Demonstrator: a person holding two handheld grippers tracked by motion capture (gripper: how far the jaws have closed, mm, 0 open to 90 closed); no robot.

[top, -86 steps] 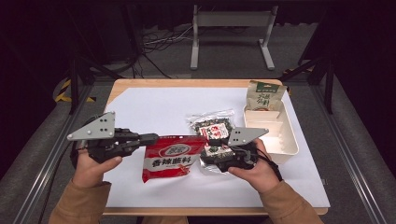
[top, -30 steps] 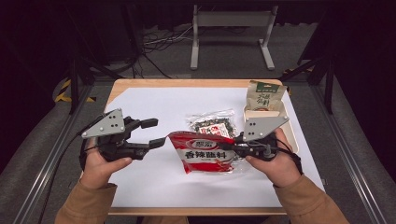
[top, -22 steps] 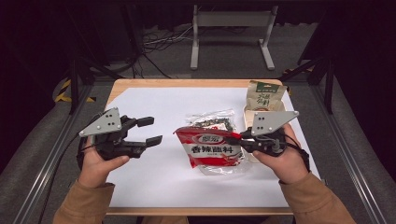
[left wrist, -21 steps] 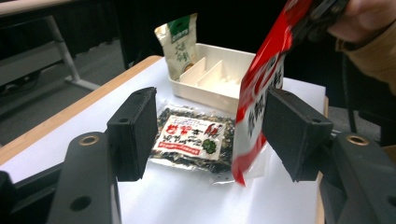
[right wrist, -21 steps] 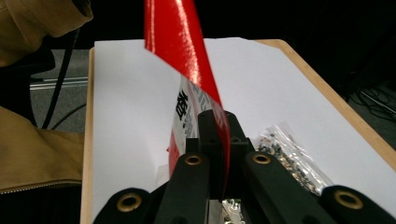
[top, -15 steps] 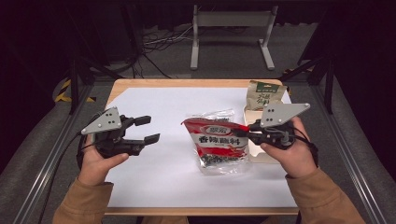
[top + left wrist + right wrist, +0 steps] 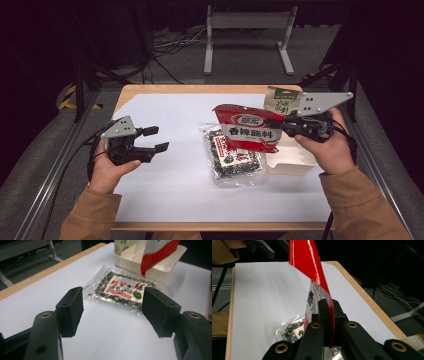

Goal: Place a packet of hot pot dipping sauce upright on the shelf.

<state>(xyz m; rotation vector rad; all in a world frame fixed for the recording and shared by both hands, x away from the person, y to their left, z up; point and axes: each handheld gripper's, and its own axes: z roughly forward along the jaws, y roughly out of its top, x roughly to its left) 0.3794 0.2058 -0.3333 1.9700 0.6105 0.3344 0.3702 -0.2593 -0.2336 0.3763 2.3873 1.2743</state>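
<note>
Red packet hangs in the air, pinched by its edge in the right claw, jaws clamped tight on it; it sits above the clear seaweed packet and in front of the white tray. Green packet stands in the tray just behind that claw. Left claw is well apart to the left, low over the white sheet on the table, jaws wide, nothing between them; seaweed packet lies ahead of it.
</note>
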